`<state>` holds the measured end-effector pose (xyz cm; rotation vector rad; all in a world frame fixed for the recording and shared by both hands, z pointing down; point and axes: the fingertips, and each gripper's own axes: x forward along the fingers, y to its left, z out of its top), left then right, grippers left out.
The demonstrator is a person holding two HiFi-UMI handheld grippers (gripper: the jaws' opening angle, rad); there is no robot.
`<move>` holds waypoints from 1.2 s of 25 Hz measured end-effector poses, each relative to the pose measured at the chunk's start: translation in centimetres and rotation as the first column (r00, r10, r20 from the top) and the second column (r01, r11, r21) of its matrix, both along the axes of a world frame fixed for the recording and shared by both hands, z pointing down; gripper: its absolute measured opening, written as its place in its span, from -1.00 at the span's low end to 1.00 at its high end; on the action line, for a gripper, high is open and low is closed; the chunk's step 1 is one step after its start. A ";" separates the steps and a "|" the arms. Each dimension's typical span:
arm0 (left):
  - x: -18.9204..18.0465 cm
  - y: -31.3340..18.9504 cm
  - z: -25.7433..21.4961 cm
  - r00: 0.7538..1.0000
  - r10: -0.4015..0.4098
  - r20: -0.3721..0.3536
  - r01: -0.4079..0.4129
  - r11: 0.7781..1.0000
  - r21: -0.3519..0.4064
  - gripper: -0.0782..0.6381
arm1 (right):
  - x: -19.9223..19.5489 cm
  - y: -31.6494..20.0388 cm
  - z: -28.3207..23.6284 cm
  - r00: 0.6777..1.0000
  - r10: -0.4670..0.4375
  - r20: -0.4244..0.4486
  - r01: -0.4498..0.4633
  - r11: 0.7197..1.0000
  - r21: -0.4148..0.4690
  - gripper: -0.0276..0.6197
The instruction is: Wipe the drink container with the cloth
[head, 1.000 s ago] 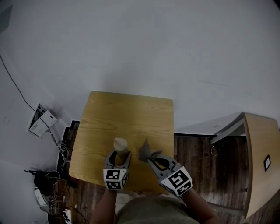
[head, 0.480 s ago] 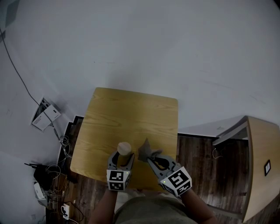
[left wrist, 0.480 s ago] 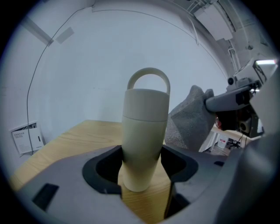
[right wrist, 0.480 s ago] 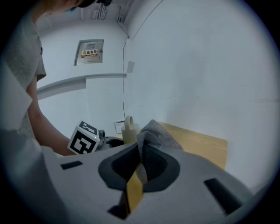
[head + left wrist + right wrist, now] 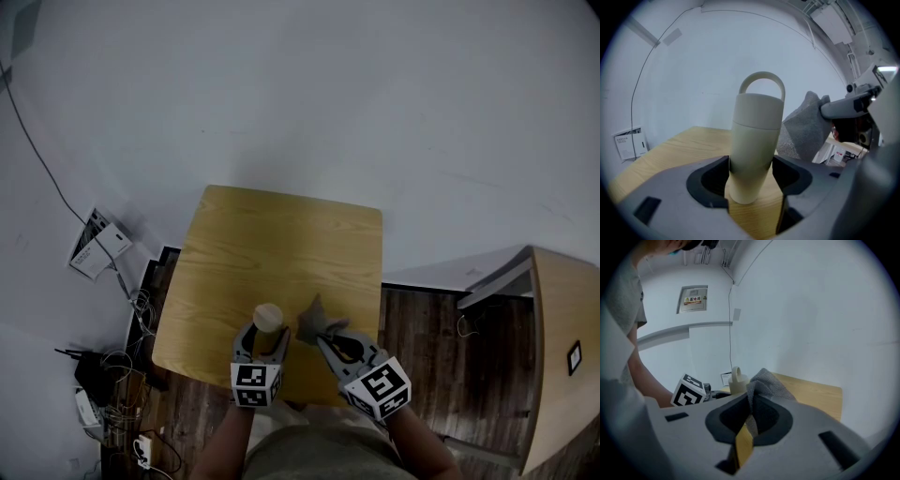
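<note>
A small wooden table stands with its far edge against a pale grey wall in soft, even light. Dark plank floor shows past the table's right edge, where a light wooden cabinet stands (a small dark plate is set in its side). Left of the table lie tangled cables and a white box; one thin cable climbs the wall.

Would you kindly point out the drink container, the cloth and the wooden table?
drink container (image 5: 757, 136): left gripper view, middle of its body.
cloth (image 5: 764, 380): right gripper view, bunched upper fold.
wooden table (image 5: 281, 244): head view, bare top.
</note>
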<state>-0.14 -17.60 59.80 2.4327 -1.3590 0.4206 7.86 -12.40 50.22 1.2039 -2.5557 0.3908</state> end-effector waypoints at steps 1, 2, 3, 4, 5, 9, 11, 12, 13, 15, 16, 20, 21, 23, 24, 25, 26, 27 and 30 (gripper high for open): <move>0.1 0.0 0.0 1.000 -0.002 -0.021 0.002 1.000 -0.008 -0.03 | 0.0 0.0 -0.1 1.000 0.006 0.003 -0.006 1.000 0.000 -0.89; 0.1 0.1 -0.1 0.999 -0.004 -0.045 0.003 1.000 -0.017 -0.02 | 0.1 0.0 -0.1 1.000 0.012 0.006 -0.012 1.000 0.001 -0.89; 0.0 0.1 -0.2 0.998 -0.007 -0.068 0.006 1.000 -0.023 0.01 | 0.1 0.0 -0.2 1.000 0.018 0.008 -0.018 1.000 0.002 -0.89; -0.2 0.0 -0.3 0.996 -0.012 -0.086 0.010 1.000 -0.024 0.08 | 0.1 0.1 -0.2 1.000 0.023 0.008 -0.023 1.000 0.004 -0.89; -0.4 0.0 -0.4 0.995 -0.015 -0.094 0.013 1.000 -0.023 0.14 | 0.1 0.1 -0.2 1.000 0.030 0.008 -0.030 1.000 0.007 -0.89; -0.8 0.3 -0.5 0.995 0.013 -0.097 -0.016 0.999 -0.035 0.22 | 0.0 0.5 -0.1 0.998 0.066 0.012 -0.066 0.998 0.005 -0.89; -1.2 0.6 -0.6 0.995 0.020 -0.101 -0.024 0.999 -0.039 0.22 | -0.1 0.7 0.0 0.996 0.087 0.014 -0.087 0.996 -0.003 -0.89; -1.5 0.9 -0.8 0.994 0.022 -0.106 -0.026 0.999 -0.040 0.22 | -0.2 0.9 0.0 0.995 0.099 0.013 -0.099 0.995 -0.005 -0.89; -1.8 1.2 -0.9 0.994 0.026 -0.111 -0.030 0.999 -0.041 0.22 | -0.3 1.1 0.0 0.994 0.112 0.012 -0.112 0.994 -0.005 -0.89; -2.5 2.0 -1.4 0.992 0.039 -0.121 -0.044 0.998 -0.043 0.22 | -0.7 1.6 -0.1 0.990 0.138 0.007 -0.138 0.990 -0.004 -0.89; -2.9 2.4 -1.8 0.991 0.045 -0.129 -0.051 0.998 -0.041 0.22 | -0.9 1.9 -0.2 0.989 0.149 0.005 -0.149 0.989 -0.002 -0.89; -4.4 4.0 -3.8 0.985 0.059 -0.163 -0.063 0.998 -0.022 0.22 | -2.0 3.6 -0.4 0.980 0.198 -0.004 -0.198 0.980 0.007 -0.89; -4.7 4.4 -4.3 0.983 0.062 -0.171 -0.066 0.998 -0.018 0.22 | -2.3 4.0 -0.5 0.976 0.216 -0.004 -0.216 0.976 0.008 -0.89; -5.4 5.3 -5.5 0.980 0.070 -0.185 -0.072 0.997 -0.004 0.22 | -2.7 4.9 -0.6 0.967 0.256 -0.001 -0.256 0.967 0.007 -0.89; -5.7 5.7 -6.1 0.979 0.077 -0.191 -0.077 0.997 0.006 0.22 | -3.0 5.3 -0.6 0.962 0.274 0.000 -0.274 0.962 0.006 -0.89; -6.0 6.2 -6.7 0.977 0.083 -0.197 -0.081 0.997 0.016 0.22 | -3.2 5.8 -0.7 0.957 0.290 0.002 -0.290 0.957 0.005 -0.89; -6.4 6.7 -7.3 0.976 0.085 -0.202 -0.082 0.996 0.025 0.20 | -3.5 6.4 -0.7 0.953 0.303 0.003 -0.303 0.953 0.005 -0.89; -6.7 7.3 -7.8 0.975 0.083 -0.206 -0.078 0.996 0.033 0.15 | -3.7 7.0 -0.7 0.949 0.315 0.005 -0.315 0.949 0.005 -0.89; -8.2 9.1 -9.0 0.975 0.060 -0.216 -0.051 0.997 0.050 -0.17 | -4.5 9.0 -0.8 0.939 0.345 0.015 -0.345 0.939 0.004 -0.89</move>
